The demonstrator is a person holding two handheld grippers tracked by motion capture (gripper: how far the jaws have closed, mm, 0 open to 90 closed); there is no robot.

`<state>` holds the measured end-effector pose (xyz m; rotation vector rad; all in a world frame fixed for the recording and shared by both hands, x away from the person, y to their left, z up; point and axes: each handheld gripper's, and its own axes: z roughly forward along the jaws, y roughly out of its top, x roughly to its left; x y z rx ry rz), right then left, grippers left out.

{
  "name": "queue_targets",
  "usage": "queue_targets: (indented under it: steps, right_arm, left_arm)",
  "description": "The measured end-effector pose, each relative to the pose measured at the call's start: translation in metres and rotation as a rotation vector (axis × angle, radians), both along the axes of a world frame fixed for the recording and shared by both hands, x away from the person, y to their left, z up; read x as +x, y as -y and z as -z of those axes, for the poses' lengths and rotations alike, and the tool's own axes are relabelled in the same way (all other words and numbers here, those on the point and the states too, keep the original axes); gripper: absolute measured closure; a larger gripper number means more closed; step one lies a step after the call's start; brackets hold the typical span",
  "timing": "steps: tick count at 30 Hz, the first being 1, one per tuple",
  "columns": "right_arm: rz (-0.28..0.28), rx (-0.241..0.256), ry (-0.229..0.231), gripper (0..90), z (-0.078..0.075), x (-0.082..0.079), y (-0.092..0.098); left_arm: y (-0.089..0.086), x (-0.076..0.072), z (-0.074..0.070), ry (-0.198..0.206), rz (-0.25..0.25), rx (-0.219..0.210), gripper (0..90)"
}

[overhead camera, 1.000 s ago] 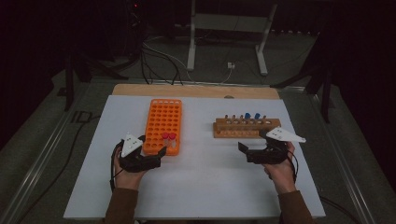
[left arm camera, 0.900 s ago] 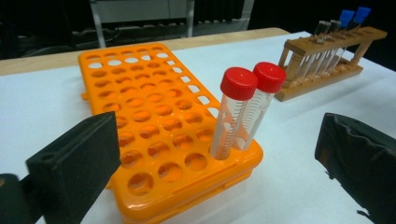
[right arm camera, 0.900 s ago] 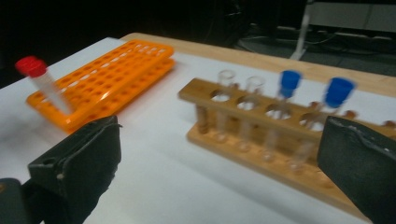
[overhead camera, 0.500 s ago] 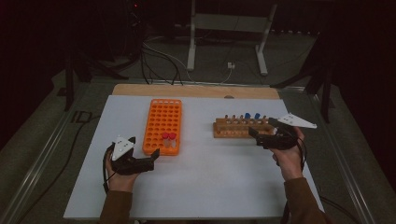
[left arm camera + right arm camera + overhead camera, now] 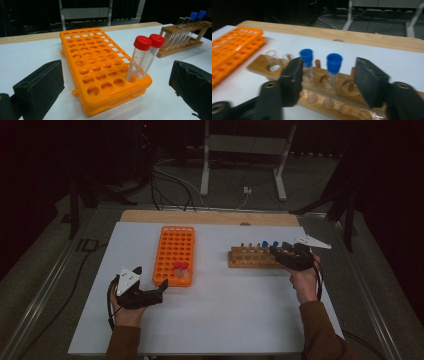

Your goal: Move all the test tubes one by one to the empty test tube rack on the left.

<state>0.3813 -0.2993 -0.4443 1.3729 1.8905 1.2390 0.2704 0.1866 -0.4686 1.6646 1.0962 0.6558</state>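
Observation:
An orange tube rack (image 5: 174, 251) lies left of centre, with two red-capped tubes (image 5: 180, 266) upright in its near right corner (image 5: 143, 58). My left gripper (image 5: 161, 288) is open just off the rack's near end, holding nothing. At the right, a wooden rack (image 5: 252, 257) holds clear tubes and two blue-capped tubes (image 5: 269, 244). My right gripper (image 5: 280, 250) is open at that rack's right end. In the right gripper view, one blue-capped tube (image 5: 334, 65) stands between the jaws without touching them. The other blue-capped tube (image 5: 307, 57) sits beside the left jaw.
The racks rest on a white tabletop (image 5: 235, 305) with a wooden strip (image 5: 210, 217) along its far edge. Cables and a metal stand (image 5: 240, 150) lie on the floor beyond. Bare white surface lies between the two racks and in front of them.
My right gripper has moved forward from the open table to the wooden rack's right end. The left gripper has drawn back slightly toward the near left.

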Motion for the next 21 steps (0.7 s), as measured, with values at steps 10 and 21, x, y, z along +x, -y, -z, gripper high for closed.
queue_targets:
  steps: [10, 21]
  right_arm:
    - [0.029, -0.013, -0.029, 67.2, 0.014, 0.014, -0.005]
    - [0.027, -0.025, -0.011, 76.4, 0.014, 0.014, -0.009]
  left_arm:
    - [0.001, 0.001, 0.003, -0.001, -0.014, -0.004, 0.6]
    - [0.003, 0.002, 0.005, -0.002, -0.019, 0.007, 0.6]
